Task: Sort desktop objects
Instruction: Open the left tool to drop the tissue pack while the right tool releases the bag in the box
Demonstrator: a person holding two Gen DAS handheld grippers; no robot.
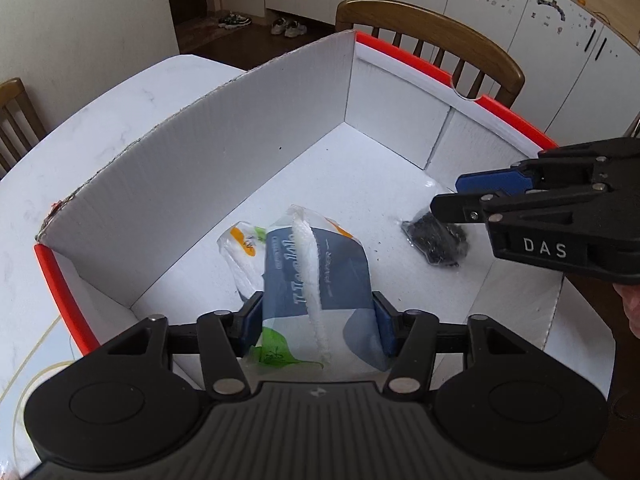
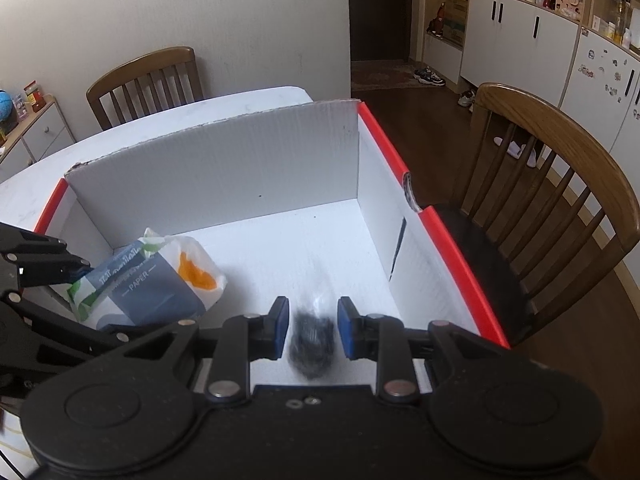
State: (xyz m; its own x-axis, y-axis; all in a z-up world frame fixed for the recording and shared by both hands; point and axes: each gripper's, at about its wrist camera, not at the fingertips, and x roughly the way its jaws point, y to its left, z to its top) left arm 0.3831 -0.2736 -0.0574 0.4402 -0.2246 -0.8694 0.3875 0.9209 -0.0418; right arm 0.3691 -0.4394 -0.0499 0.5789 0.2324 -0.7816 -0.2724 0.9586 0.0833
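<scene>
A white box with red rims [image 1: 208, 160] [image 2: 240, 176] stands on the white table. My left gripper [image 1: 318, 320] is shut on a tissue pack [image 1: 316, 276], blue and white with orange and green marks, holding it inside the box; it also shows in the right wrist view [image 2: 152, 284]. A small clear bag of black bits [image 1: 436, 236] [image 2: 312, 340] lies on the box floor. My right gripper [image 2: 312, 326] is open above it, pads either side and apart from it; it shows in the left wrist view [image 1: 448, 196].
Wooden chairs [image 1: 432, 40] [image 2: 552, 184] stand close behind and beside the box. Another chair [image 2: 148, 80] is at the table's far side. The white table [image 1: 80, 128] extends left of the box. Cabinets [image 2: 520, 40] line the far wall.
</scene>
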